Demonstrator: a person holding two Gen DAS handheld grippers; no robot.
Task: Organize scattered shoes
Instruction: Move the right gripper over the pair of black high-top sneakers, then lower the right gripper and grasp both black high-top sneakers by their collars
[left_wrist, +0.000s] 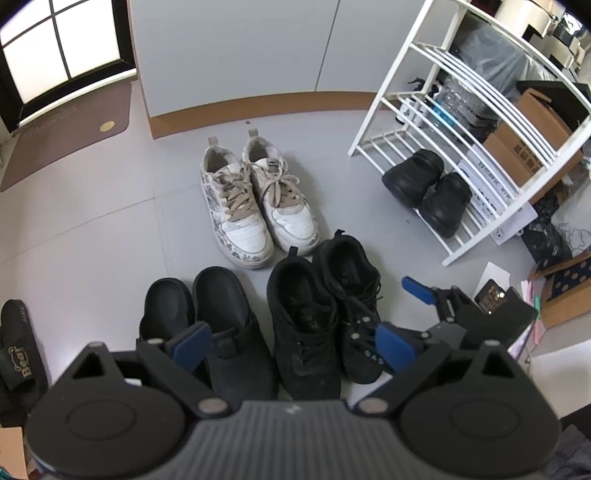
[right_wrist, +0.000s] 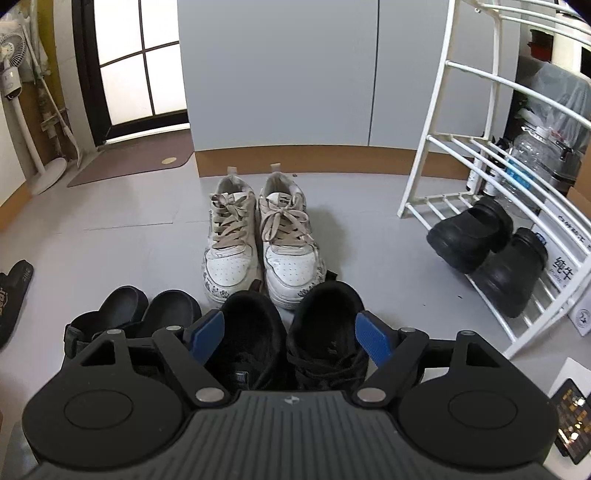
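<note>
Black clogs (left_wrist: 428, 192) — one pair shelved on white rack (left_wrist: 391, 92). Floor: white sneakers (right_wrist: 262, 243), slip-ons (left_wrist: 207, 325), black trainers (right_wrist: 288, 332) paired, unshelved. Right gripper (right_wrist: 290, 338) wide, straddling trainers; left gripper (left_wrist: 291, 343) wide, empty.

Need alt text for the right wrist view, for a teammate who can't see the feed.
The open right gripper hangs over a pair of black lace-up sneakers on the grey floor, blue fingertips outside both. Beyond stand white sneakers; black clogs at left, a white rack holding black shoes at right.
</note>
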